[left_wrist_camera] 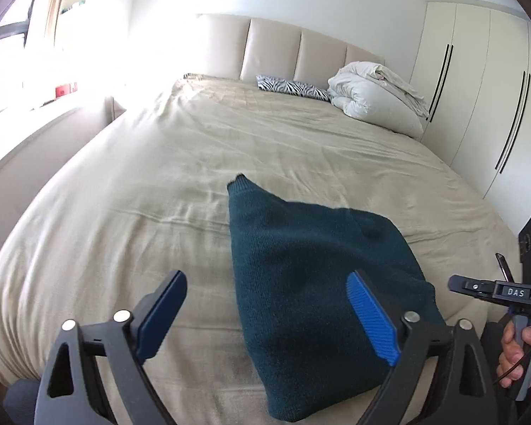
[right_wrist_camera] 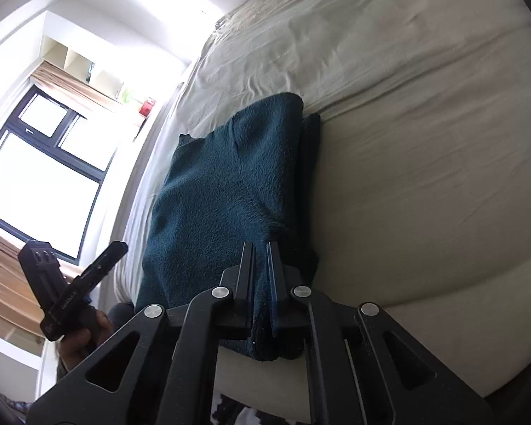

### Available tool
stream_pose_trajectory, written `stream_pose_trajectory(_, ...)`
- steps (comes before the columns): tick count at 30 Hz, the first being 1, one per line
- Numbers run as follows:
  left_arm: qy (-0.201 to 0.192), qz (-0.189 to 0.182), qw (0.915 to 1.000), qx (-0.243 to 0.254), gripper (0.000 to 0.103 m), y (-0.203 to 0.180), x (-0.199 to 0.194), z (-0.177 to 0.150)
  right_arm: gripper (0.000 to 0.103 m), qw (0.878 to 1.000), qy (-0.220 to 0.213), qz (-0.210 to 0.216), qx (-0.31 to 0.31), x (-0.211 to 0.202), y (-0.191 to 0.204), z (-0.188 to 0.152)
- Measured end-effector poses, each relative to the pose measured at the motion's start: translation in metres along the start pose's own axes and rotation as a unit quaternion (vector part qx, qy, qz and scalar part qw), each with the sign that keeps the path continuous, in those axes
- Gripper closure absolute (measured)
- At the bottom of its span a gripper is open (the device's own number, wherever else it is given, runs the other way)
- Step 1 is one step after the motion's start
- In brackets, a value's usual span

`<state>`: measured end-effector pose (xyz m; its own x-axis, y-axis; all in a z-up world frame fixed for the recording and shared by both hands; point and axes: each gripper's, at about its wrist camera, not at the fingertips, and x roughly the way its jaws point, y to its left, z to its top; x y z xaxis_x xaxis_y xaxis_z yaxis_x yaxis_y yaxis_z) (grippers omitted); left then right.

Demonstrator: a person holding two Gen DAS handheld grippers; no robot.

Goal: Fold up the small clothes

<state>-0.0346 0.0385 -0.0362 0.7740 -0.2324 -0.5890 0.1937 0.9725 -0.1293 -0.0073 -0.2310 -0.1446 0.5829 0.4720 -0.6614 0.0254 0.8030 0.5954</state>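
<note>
We are gripping a thick fold of the dark teal knit garment (right_wrist_camera: 226,191) in our right gripper (right_wrist_camera: 261,258), its pads pressing the near edge of the cloth, while our left gripper (left_wrist_camera: 265,318) is hanging released with its blue pads (left_wrist_camera: 371,322) spread wide above the fabric. The garment is lying folded on the beige bedspread (left_wrist_camera: 152,163), reaching toward twelve o'clock. At one o'clock a white bundled duvet (left_wrist_camera: 375,99) is resting by the headboard (left_wrist_camera: 293,53).
</note>
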Motion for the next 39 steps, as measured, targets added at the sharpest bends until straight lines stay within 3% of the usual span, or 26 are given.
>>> stream_pose_trajectory(2, -0.048, 0.038, 0.9978, 0.026, 0.000, -0.007, -0.021, 0.011, 0.081, 0.995, -0.046, -0.060, -0.063, -0.024, 0.026, 0.005)
stream_pose_trajectory(4, -0.078, 0.065, 0.9936, 0.047, 0.000, -0.013, -0.038, 0.022, 0.068, 0.982, -0.101, -0.107, -0.114, -0.047, 0.055, 0.007)
stream_pose_trajectory(6, -0.091, 0.096, 0.9897, 0.055, 0.000, -0.019, -0.053, 0.031, 0.020, 0.966, -0.157, -0.146, -0.145, -0.067, 0.081, 0.011)
stream_pose_trajectory(10, -0.097, 0.089, 0.9903, 0.044, 0.000, -0.021, -0.076, 0.044, 0.000, 0.926, -0.301, -0.166, -0.155, -0.111, 0.119, 0.005)
stream_pose_trajectory(12, -0.088, 0.067, 0.9935, 0.024, 0.000, -0.017, -0.081, 0.046, 0.000, 0.914, -0.324, -0.171, -0.173, -0.122, 0.138, 0.005)
stream_pose_trajectory(16, -0.053, 0.035, 0.9978, -0.019, 0.000, -0.009, -0.075, 0.037, 0.000, 0.913, -0.309, -0.170, -0.202, -0.127, 0.165, 0.005)
stream_pose_trajectory(21, -0.008, 0.036, 0.9989, -0.027, 0.000, -0.004, -0.056, 0.014, 0.000, 0.941, -0.239, -0.160, -0.178, -0.103, 0.169, 0.000)
stream_pose_trajectory(25, -0.013, 0.087, 0.9962, -0.003, 0.000, -0.008, -0.050, 0.008, 0.000, 0.958, -0.178, -0.177, -0.139, -0.077, 0.157, -0.007)
stream_pose_trajectory(29, -0.009, 0.138, 0.9902, 0.016, 0.000, -0.011, -0.043, 0.002, 0.000, 0.962, -0.152, -0.191, -0.121, -0.059, 0.149, -0.016)
stream_pose_trajectory(33, -0.005, 0.221, 0.9739, 0.051, 0.000, -0.017, -0.037, -0.008, 0.000, 0.959, -0.144, -0.205, -0.130, -0.051, 0.150, -0.024)
stream_pose_trajectory(35, 0.012, 0.217, 0.9746, 0.055, 0.000, -0.017, -0.032, -0.009, 0.000, 0.957, -0.143, -0.212, -0.134, -0.049, 0.150, -0.027)
stream_pose_trajectory(39, 0.056, 0.155, 0.9861, 0.018, 0.000, -0.008, -0.026, -0.013, 0.000, 0.959, -0.128, -0.218, -0.132, -0.042, 0.148, -0.031)
